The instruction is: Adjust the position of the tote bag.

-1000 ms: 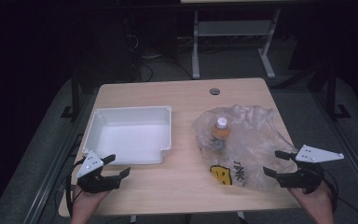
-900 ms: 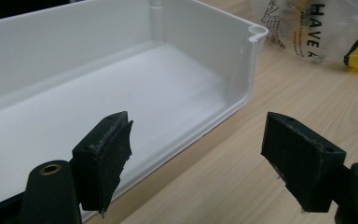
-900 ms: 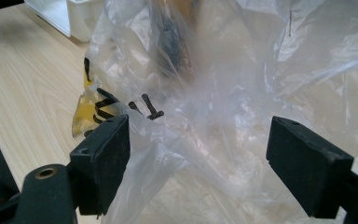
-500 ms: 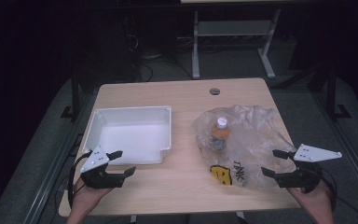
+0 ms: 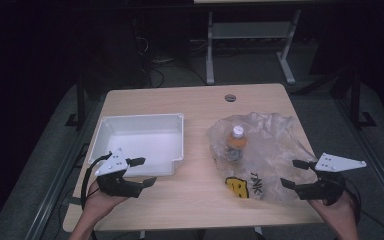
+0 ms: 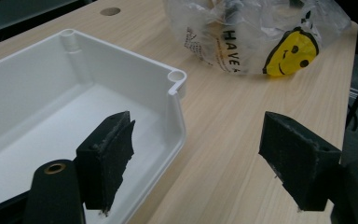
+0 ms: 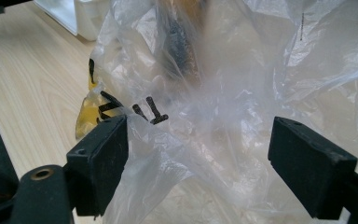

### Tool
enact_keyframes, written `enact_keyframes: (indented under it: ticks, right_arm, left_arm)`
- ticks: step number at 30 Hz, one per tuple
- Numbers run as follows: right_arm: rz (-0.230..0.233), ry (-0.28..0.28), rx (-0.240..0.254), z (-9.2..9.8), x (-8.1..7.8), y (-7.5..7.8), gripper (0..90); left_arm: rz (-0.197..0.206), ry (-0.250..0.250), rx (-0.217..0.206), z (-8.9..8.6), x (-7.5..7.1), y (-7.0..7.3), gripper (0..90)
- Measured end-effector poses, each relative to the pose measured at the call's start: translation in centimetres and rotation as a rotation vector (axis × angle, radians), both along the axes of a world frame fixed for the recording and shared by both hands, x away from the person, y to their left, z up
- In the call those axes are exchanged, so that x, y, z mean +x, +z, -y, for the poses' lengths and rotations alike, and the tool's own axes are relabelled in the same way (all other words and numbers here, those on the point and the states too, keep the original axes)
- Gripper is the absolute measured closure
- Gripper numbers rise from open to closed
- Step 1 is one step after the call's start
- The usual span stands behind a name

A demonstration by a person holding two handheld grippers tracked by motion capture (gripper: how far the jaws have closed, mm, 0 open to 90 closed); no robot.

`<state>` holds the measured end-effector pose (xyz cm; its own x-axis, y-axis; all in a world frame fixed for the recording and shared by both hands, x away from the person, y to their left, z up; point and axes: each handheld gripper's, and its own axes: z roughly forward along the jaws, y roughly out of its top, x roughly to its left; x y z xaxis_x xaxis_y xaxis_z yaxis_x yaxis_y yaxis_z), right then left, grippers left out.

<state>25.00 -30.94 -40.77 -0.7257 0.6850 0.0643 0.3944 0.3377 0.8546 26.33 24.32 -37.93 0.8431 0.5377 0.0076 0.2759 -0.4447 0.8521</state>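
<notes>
Two containers are seen on the wooden table [image 5: 195, 105]. At the left, a white plastic tray [image 5: 141, 144] is laid flat, and nothing is seen inside it. The left gripper [image 5: 140, 171] is held at the tray's near right corner, jaws spread wide, with one jaw over the tray's floor and the other over bare wood beyond its rim. At the right, a clear plastic bag [image 5: 262, 150] with a yellow smiley face [image 5: 236, 187] and black lettering is spread out crumpled; a bottle [image 5: 235, 142] with a white cap and orange contents is lain inside it. The right gripper [image 5: 295, 173] is held wide open at the bag's near right edge, film lying between its jaws but not pinched. Compared with a second ago, the left gripper is found nearer the tray, and the right gripper closer to the bag; tray, bag and bottle are unmoved.
</notes>
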Motion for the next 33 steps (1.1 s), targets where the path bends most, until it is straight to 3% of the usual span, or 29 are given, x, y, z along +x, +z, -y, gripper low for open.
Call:
enact_keyframes:
  ticks: [19, 33]
  right_arm:
    - [0.010, 0.003, 0.006, 0.2, 0.0, 0.2, 19.3]
    - [0.009, 0.012, 0.000, 0.0, -0.1, 0.4, 19.4]
  left_arm:
    - [-0.012, -0.103, 0.055, 3.7, 1.4, 0.8, 25.1]
    - [-0.020, -0.157, 0.062, 6.2, 2.5, 1.4, 25.2]
